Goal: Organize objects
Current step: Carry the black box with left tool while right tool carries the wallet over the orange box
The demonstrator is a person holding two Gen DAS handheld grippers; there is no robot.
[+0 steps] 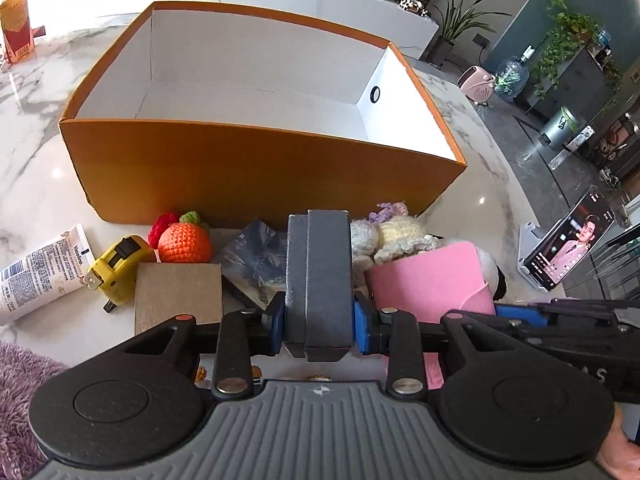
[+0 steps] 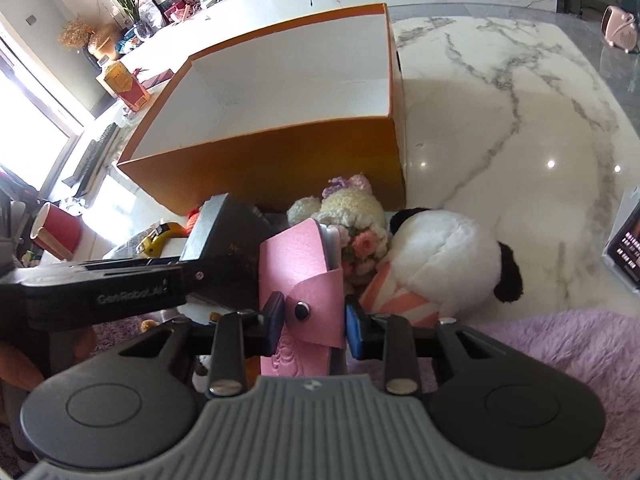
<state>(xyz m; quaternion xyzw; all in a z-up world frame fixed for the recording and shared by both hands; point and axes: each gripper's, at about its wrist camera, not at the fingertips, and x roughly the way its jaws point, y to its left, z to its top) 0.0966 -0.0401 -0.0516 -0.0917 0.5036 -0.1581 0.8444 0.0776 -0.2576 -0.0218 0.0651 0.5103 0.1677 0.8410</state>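
Note:
An open orange box (image 1: 256, 168) with a white inside stands on the marble table, also in the right wrist view (image 2: 280, 160). My left gripper (image 1: 319, 320) is shut on a dark grey box (image 1: 319, 276), held upright in front of the orange box; it also shows in the right wrist view (image 2: 224, 248). My right gripper (image 2: 312, 320) is shut on a pink snap-button case (image 2: 300, 280), seen in the left wrist view (image 1: 428, 284) too. Below lie a crocheted orange (image 1: 185, 242), a crocheted flower bunch (image 2: 352, 216) and a panda plush (image 2: 444, 260).
A yellow tape measure (image 1: 116, 268), a Vaseline tube (image 1: 36, 272), a brown cardboard block (image 1: 178, 296) and a dark packet (image 1: 256, 260) lie in front of the box. A phone on a stand (image 1: 568, 248) is at the right. A purple fluffy cloth (image 2: 560, 360) covers the near edge.

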